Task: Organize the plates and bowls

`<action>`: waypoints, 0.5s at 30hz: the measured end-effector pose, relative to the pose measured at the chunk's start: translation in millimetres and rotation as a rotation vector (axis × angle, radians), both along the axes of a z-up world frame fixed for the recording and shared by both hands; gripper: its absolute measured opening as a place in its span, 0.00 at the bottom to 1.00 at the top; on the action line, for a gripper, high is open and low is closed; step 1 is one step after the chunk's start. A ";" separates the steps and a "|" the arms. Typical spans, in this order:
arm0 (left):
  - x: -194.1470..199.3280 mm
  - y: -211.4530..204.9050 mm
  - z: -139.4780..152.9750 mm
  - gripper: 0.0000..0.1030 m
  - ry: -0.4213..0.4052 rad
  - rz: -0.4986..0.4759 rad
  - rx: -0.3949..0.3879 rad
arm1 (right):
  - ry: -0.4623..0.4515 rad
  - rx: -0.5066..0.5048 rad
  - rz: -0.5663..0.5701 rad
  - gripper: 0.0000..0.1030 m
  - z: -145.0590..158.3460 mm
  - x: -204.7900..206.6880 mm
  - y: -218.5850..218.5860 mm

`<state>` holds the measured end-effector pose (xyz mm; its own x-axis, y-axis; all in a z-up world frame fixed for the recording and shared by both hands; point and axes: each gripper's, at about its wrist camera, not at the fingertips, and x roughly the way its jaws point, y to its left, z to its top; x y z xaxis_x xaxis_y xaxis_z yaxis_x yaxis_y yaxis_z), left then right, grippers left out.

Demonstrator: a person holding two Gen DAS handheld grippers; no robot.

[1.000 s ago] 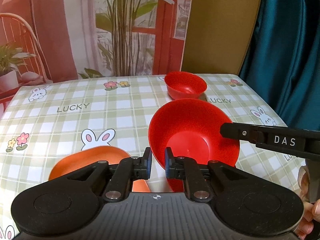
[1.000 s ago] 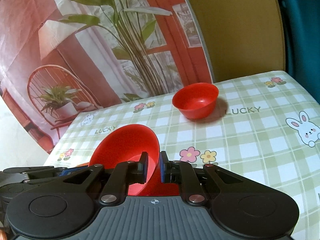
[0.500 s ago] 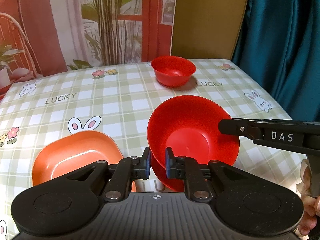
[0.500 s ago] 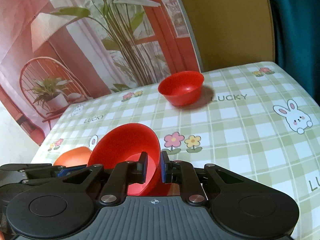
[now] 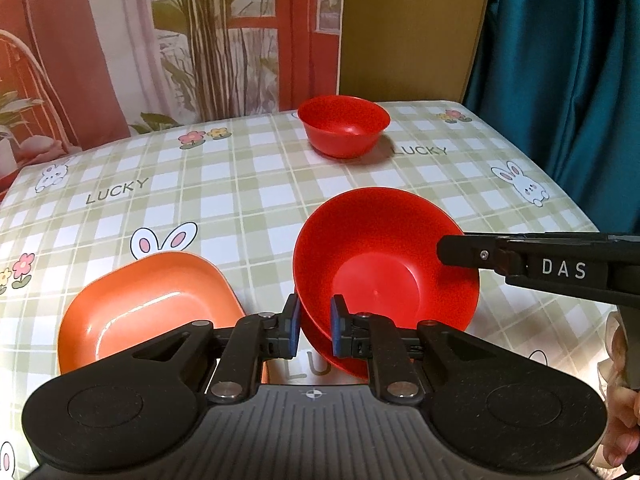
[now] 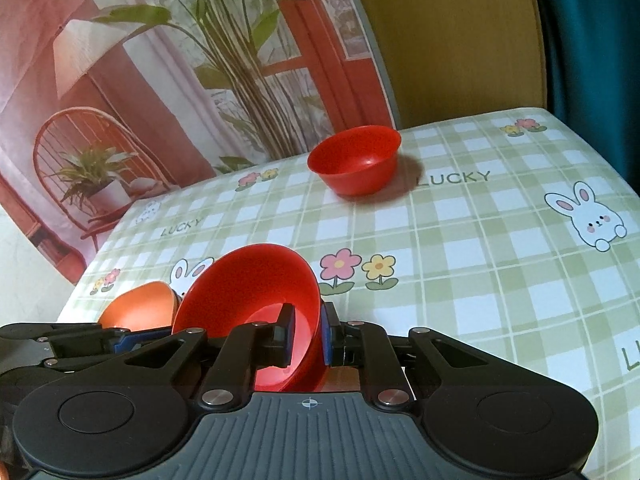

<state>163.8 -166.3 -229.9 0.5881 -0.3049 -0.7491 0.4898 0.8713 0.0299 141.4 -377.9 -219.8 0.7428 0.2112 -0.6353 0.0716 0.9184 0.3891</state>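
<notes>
Both tools grip the same large red bowl [image 5: 384, 256], which is tilted with its mouth facing the left wrist camera and raised off the worktop [image 5: 248, 200]. The left hand-held gripper [image 5: 314, 328] pinches the bowl's near lower rim between its blue-padded fingers, jaws drawn nearly together on the thin wall. The right hand-held gripper [image 6: 306, 334] likewise clamps the bowl [image 6: 256, 300] at its rim, one finger inside the bowl and the other against its outer wall; in the left wrist view this tool reaches in from the right edge, its black finger lying on the bowl's right rim. A part of the person's hand [image 5: 618, 408] shows at the lower right of that view. Just to the left of the held bowl, an orange square plate [image 5: 148, 312] sits flat on the green checked tablecloth with its rabbits, flowers and "LUCKY" lettering. A smaller red bowl [image 5: 343, 125] stands upright near the far edge of the worktop, well apart from the others. Behind the worktop hang a printed backdrop [image 6: 140, 80] with plants and a chair, and a teal curtain [image 5: 560, 80] at the right.
</notes>
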 end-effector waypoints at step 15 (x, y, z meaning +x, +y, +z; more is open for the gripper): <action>-0.6 0.3 -4.0 0.18 0.002 0.001 0.013 | 0.013 0.012 -0.003 0.14 -6.5 -0.1 -1.6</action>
